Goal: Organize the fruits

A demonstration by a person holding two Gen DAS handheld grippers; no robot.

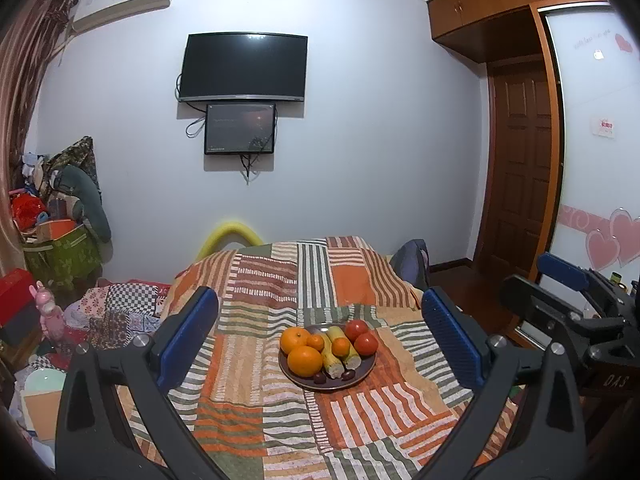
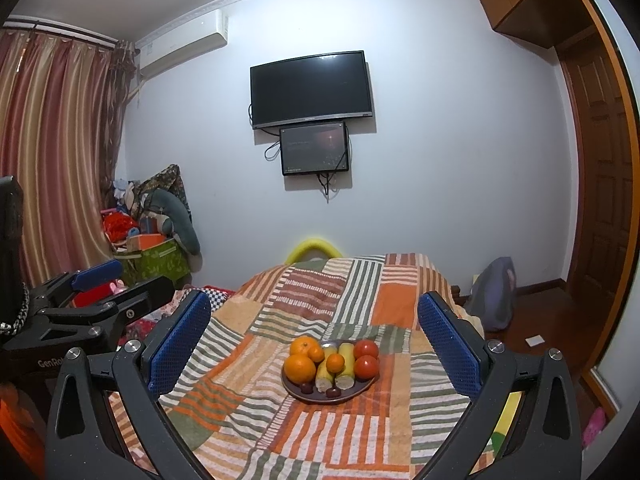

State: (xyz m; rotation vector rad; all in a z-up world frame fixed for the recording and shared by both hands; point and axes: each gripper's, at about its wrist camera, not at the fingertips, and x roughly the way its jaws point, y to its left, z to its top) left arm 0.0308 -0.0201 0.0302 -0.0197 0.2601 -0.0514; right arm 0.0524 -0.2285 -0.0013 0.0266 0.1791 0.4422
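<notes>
Oranges [image 1: 305, 360], tomatoes [image 1: 366, 344], two corn cobs [image 1: 334, 354] and small dark fruits sit piled on a dark plate [image 1: 362, 374] on the striped patchwork cloth [image 1: 256, 412], apparently all gathered, suggesting the sorting is done or not yet begun. The left gripper [image 1: 320, 332] and right gripper [image 2: 314, 342] hover short of the plate, jaws spread wide, holding and touching nothing.
</notes>
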